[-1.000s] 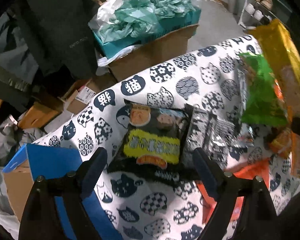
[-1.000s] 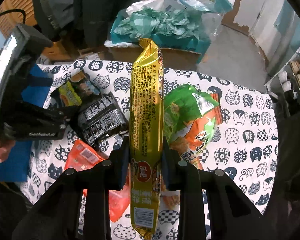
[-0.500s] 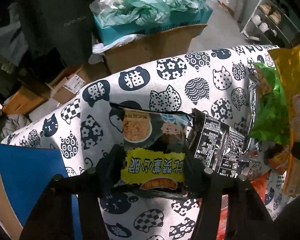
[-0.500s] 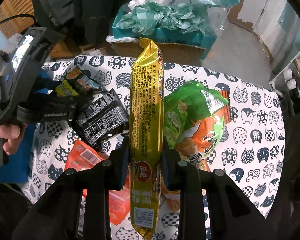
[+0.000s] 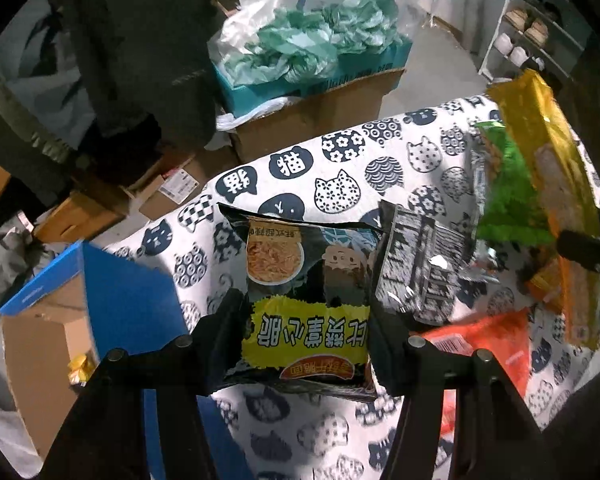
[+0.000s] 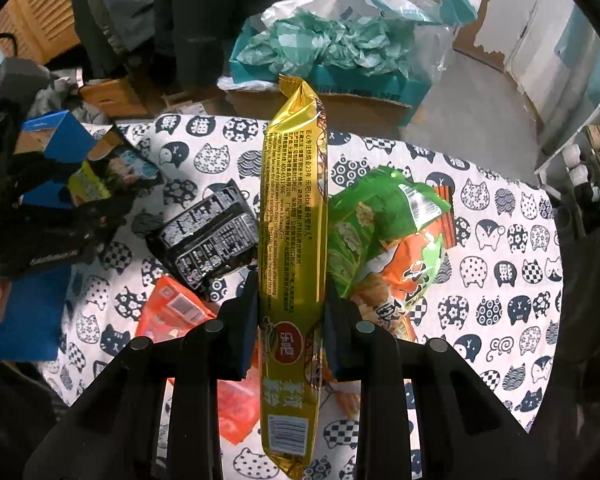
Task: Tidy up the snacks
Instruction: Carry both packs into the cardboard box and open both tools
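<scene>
Your left gripper (image 5: 306,340) is clamped on the black snack packet with the yellow label (image 5: 300,300), both fingers pressed against its lower sides. The packet sits over the near left part of the cat-print tablecloth (image 5: 340,184), its upper edge pointing away from you. Just right of it lies a black-and-silver packet (image 5: 420,264), and an orange packet (image 5: 488,340) lies nearer you.

Your right gripper (image 6: 290,316) pinches the long gold packet (image 6: 292,240) near its lower third. The packet stands upright between the fingers, above the cloth. Behind it, a green packet (image 6: 380,216) rests on an orange-and-green packet (image 6: 412,276).

Left of the table, a blue cardboard box (image 5: 112,300) stands open. Beyond the table's far edge, a brown carton (image 5: 320,112) holds a teal box filled with crumpled green bags (image 5: 320,40). A white shelf rack (image 5: 528,40) stands at the far right.
</scene>
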Demonstrator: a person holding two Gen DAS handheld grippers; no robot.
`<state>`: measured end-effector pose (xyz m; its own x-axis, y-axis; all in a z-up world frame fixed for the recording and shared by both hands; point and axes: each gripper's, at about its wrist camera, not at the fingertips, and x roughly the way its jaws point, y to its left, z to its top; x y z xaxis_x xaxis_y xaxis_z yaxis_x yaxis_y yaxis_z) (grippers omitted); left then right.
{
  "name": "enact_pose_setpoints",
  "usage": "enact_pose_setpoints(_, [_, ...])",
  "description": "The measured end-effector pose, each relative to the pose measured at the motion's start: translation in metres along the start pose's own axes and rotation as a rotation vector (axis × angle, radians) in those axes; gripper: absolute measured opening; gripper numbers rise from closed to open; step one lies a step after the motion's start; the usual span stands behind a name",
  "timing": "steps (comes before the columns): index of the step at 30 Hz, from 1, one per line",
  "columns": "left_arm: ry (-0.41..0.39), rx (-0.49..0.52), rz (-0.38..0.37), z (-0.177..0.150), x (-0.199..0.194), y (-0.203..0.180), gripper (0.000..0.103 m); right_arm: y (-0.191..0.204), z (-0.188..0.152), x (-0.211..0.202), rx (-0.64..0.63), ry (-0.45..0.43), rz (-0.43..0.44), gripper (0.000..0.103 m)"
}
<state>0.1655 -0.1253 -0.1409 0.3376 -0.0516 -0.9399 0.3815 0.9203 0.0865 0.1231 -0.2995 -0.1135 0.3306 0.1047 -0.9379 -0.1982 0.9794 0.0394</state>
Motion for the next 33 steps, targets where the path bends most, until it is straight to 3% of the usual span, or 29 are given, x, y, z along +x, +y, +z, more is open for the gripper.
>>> enact_pose_setpoints(18, [-0.139, -0.058, 0.072, -0.057, -0.105, 0.021, 0.06, 0.053, 0.007, -0.053, -0.071, -0.097, 0.048, 0.026])
enact_pose_setpoints(33, [-0.215, -0.175, 0.176, -0.116, -0.152, 0.085, 0.06, 0.147, 0.026, -0.087, -0.188, -0.157, 0.172, 0.026])
